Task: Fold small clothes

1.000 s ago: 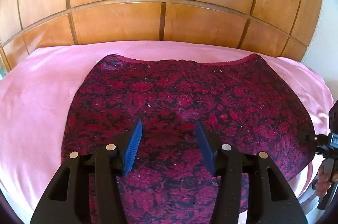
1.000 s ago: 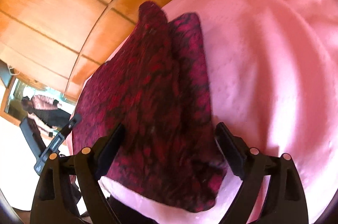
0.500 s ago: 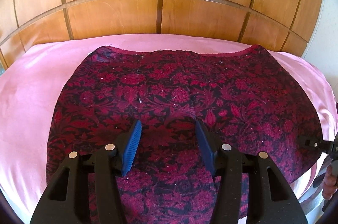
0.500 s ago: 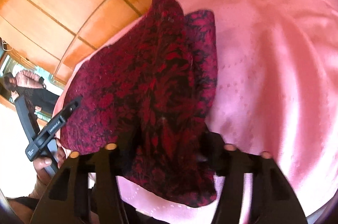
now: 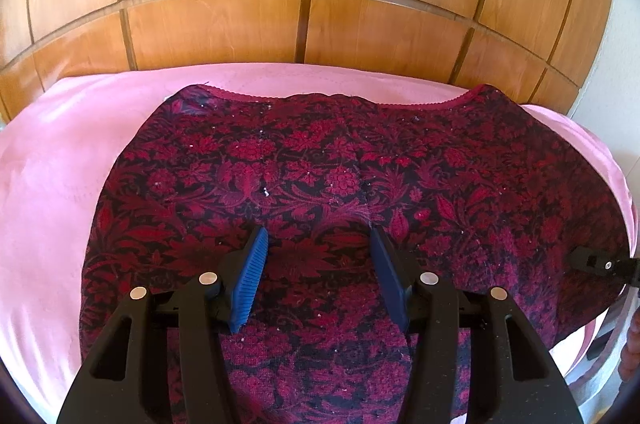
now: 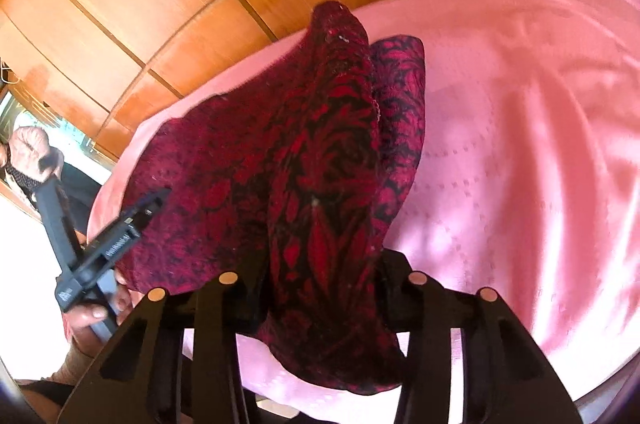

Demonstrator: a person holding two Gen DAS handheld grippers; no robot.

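Black jaws of my right gripper (image 6: 322, 288) have just been closing and now pinch a raised fold of the red-and-black patterned garment (image 5: 360, 192). My left gripper (image 5: 316, 264) hangs over the cloth, blue pads (image 5: 250, 284) apart, holding nothing. Garment lies on the pink sheet (image 5: 48, 184); beyond, wooden panelling (image 5: 224, 24).

Pink bed cover (image 5: 60, 184); red-and-black floral garment (image 5: 340, 164) lying on it.
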